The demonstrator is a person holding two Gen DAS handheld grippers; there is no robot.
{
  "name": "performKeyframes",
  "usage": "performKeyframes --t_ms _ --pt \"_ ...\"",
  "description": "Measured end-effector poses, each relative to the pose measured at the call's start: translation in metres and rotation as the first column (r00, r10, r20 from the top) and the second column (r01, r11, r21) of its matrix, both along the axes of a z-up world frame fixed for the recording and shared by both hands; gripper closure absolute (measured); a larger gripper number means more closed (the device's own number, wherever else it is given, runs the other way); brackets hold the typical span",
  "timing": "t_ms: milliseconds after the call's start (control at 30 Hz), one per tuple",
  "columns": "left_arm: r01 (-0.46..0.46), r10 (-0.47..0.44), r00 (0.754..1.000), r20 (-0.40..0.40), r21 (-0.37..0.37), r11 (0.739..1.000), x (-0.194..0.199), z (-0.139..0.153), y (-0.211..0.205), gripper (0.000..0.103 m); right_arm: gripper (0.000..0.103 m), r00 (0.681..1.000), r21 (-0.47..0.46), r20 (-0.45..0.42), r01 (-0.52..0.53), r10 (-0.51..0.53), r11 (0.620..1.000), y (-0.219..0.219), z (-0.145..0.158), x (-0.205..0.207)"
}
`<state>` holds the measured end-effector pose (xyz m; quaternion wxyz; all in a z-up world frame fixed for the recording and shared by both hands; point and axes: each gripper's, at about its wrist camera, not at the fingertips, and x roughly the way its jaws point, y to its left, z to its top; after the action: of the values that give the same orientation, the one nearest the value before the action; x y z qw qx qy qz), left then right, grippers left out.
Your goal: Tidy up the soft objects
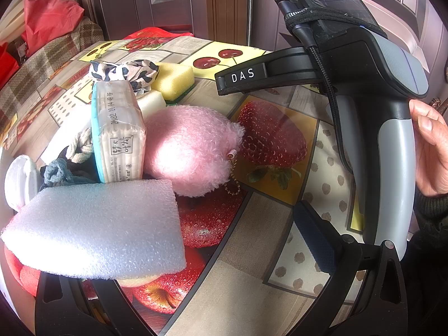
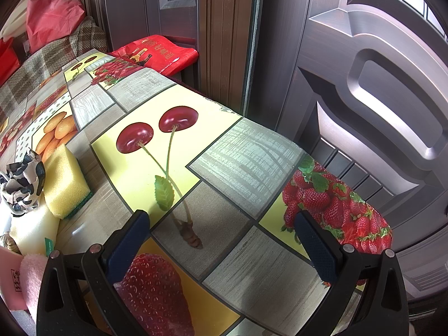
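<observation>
Foam block [image 1: 95, 229] nearest; tissue pack [image 1: 119, 131] behind it; plush [image 1: 190, 148] right of pack; sponge [image 1: 173, 77] farthest.

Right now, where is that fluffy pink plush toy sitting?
In the left wrist view, the fluffy pink plush toy lies on the fruit-print tablecloth left of centre, beside the upright wrapped tissue pack and just behind the white foam block.

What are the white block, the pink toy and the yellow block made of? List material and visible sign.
White block: likely closed-cell foam; pebbled, faintly shiny surface.
Pink toy: plush fabric; fuzzy pile, ball-chain attached.
Yellow block: porous sponge with a green scouring layer beneath.
</observation>
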<state>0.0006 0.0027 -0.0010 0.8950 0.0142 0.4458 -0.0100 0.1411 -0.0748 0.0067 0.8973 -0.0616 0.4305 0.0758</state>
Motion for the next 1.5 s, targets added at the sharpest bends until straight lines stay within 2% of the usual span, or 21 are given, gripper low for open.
performKeyframes --t_ms 600,733,800,867,933,967,1033,1067,1133,1167,1200,1267,1333,1367,1400,1433,1467,1500 --pt "0.000 0.000 1.000 0.001 0.002 1.000 -0.001 -0.001 0.000 0.001 0.000 0.999 0.008 0.015 0.047 -0.047 0.999 0.007 0.001 -0.003" --pt "-0.022 0.022 1.000 0.002 -0.001 1.000 0.000 -0.001 -0.004 0.001 0.000 0.999 0.021 0.013 0.039 -0.040 0.999 0.006 0.001 -0.002" --pt "-0.047 0.048 0.998 0.035 -0.031 0.998 -0.008 0.007 -0.003 0.001 0.000 1.000 0.018 0.012 0.009 -0.009 1.000 0.007 0.002 -0.001" --pt "-0.074 0.085 0.983 0.160 -0.073 0.995 -0.032 0.029 0.000 0.001 0.000 0.998 0.018 0.006 -0.068 0.068 0.998 0.008 0.003 0.000" --pt "-0.129 0.152 0.937 0.313 -0.095 0.987 -0.070 0.058 0.009 0.001 0.000 0.991 0.074 0.013 -0.135 0.134 0.988 0.003 0.007 -0.002" --pt "-0.169 0.194 0.903 0.384 -0.097 0.981 -0.091 0.070 0.015 0.001 0.000 0.988 0.165 0.037 -0.152 0.147 0.975 -0.008 0.013 -0.006" --pt "-0.288 0.294 0.817 0.496 -0.090 0.953 -0.133 0.087 0.031 0.001 0.000 0.973 0.346 0.169 -0.206 0.155 0.916 -0.034 0.030 -0.025" --pt "-0.355 0.349 0.775 0.526 -0.095 0.930 -0.151 0.090 0.041 0.001 0.000 0.947 0.384 0.267 -0.272 0.176 0.882 -0.041 0.041 -0.037" --pt "-0.453 0.455 0.714 0.531 -0.144 0.880 -0.181 0.089 0.061 0.001 0.000 0.856 0.395 0.449 -0.447 0.256 0.802 -0.048 0.061 -0.065" --pt "-0.488 0.509 0.681 0.527 -0.192 0.852 -0.195 0.086 0.072 0.001 0.000 0.796 0.388 0.525 -0.539 0.301 0.748 -0.049 0.071 -0.080" --pt "-0.520 0.564 0.637 0.525 -0.248 0.818 -0.211 0.082 0.081 0.001 0.000 0.739 0.370 0.576 -0.618 0.351 0.694 -0.046 0.081 -0.093" --pt "-0.575 0.658 0.541 0.524 -0.341 0.744 -0.235 0.073 0.093 0.001 0.000 0.632 0.276 0.618 -0.731 0.467 0.624 -0.026 0.100 -0.121" --pt "-0.630 0.752 0.429 0.500 -0.432 0.646 -0.256 0.062 0.104 0.001 0.000 0.502 0.106 0.632 -0.811 0.590 0.576 0.003 0.106 -0.155" --pt "-0.645 0.790 0.383 0.478 -0.475 0.599 -0.264 0.056 0.110 0.001 0.000 0.442 0.016 0.626 -0.831 0.642 0.556 0.017 0.103 -0.171" --pt "-0.653 0.821 0.347 0.454 -0.511 0.559 -0.270 0.051 0.114 0.001 0.000 0.393 -0.055 0.617 -0.843 0.682 0.536 0.028 0.095 -0.186" --pt "-0.655 0.841 0.325 0.432 -0.539 0.530 -0.277 0.047 0.117 0.001 0.000 0.361 -0.097 0.607 -0.851 0.708 0.516 0.035 0.084 -0.197" --pt "-0.658 0.845 0.323 0.426 -0.541 0.524 -0.279 0.046 0.118 0.001 0.000 0.347 -0.106 0.598 -0.860 0.723 0.500 0.040 0.074 -0.203" --pt "-0.674 0.832 0.338 0.440 -0.504 0.540 -0.278 0.050 0.116 0.001 0.000 0.349 -0.088 0.594 -0.867 0.725 0.490 0.040 0.067 -0.204"
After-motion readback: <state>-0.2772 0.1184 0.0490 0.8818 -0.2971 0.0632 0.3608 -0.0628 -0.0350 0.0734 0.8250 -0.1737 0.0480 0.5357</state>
